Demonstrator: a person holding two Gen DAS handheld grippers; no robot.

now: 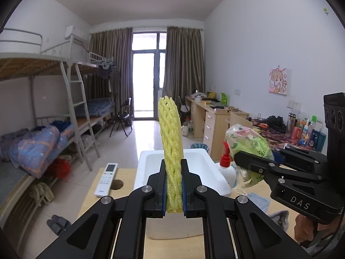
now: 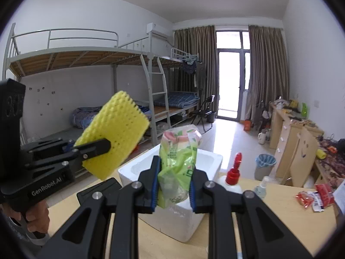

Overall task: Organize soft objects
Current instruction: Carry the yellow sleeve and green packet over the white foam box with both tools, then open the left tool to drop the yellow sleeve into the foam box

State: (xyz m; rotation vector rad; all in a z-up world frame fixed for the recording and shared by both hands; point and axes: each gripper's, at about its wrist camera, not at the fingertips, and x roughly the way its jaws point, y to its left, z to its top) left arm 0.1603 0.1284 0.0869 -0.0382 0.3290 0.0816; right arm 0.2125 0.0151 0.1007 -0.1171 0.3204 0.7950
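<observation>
One yellow foam net (image 1: 171,151), one green plastic bag (image 2: 179,164), one white foam box (image 1: 183,168), one red-capped bottle (image 2: 234,172), one remote (image 1: 106,179), one small spray bottle (image 2: 262,186), two grippers

bunk beds (image 2: 86,82), curtained balcony door (image 1: 148,75), desks (image 1: 215,116)

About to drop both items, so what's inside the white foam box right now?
The foam box shows only bare white walls and floor where visible. The yellow foam net and left gripper cover its middle; the green plastic bag blocks the other view.
</observation>
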